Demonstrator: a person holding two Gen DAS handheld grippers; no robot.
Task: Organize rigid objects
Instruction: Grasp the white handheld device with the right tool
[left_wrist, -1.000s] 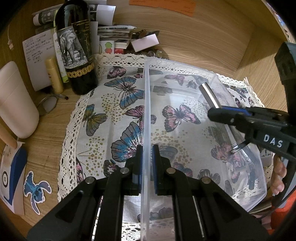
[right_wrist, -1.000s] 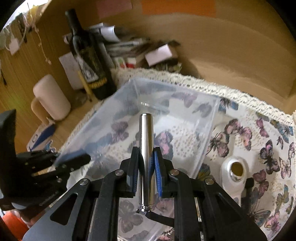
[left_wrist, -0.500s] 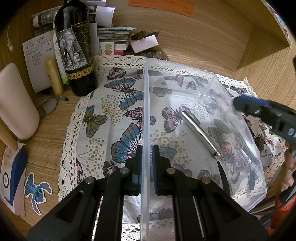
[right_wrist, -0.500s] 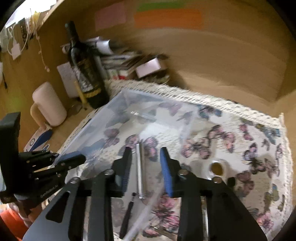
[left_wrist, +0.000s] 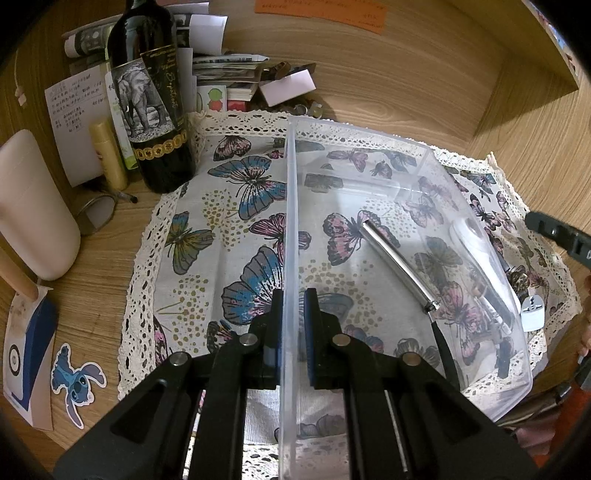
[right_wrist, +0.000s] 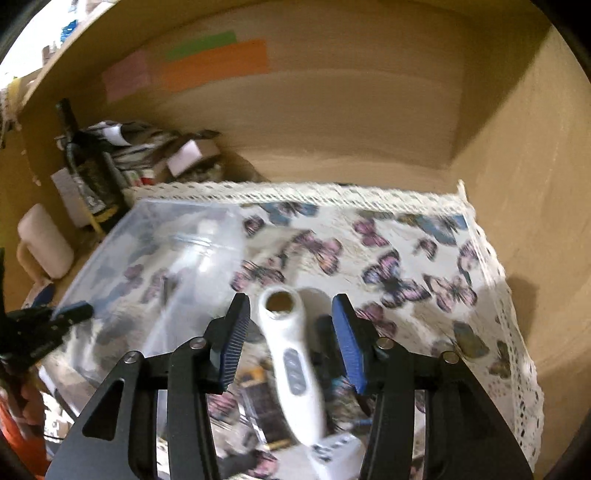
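My left gripper is shut on the near wall of a clear plastic bin that stands on a butterfly cloth. A silver metal cylinder with a black strap lies loose inside the bin. My right gripper is open and empty, its jaws on either side of a white handheld device with grey buttons that lies on the cloth beside the bin. The device also shows through the bin wall in the left wrist view. A white plug adapter lies close by.
A dark wine bottle, a yellow tube, papers and a cream container stand left of the cloth. Wooden walls close the back and right. Small dark items and a white block lie near the device.
My right gripper opened and let the metal cylinder drop into the bin, then swung right to hover over the white device. My left gripper kept its hold on the bin wall.
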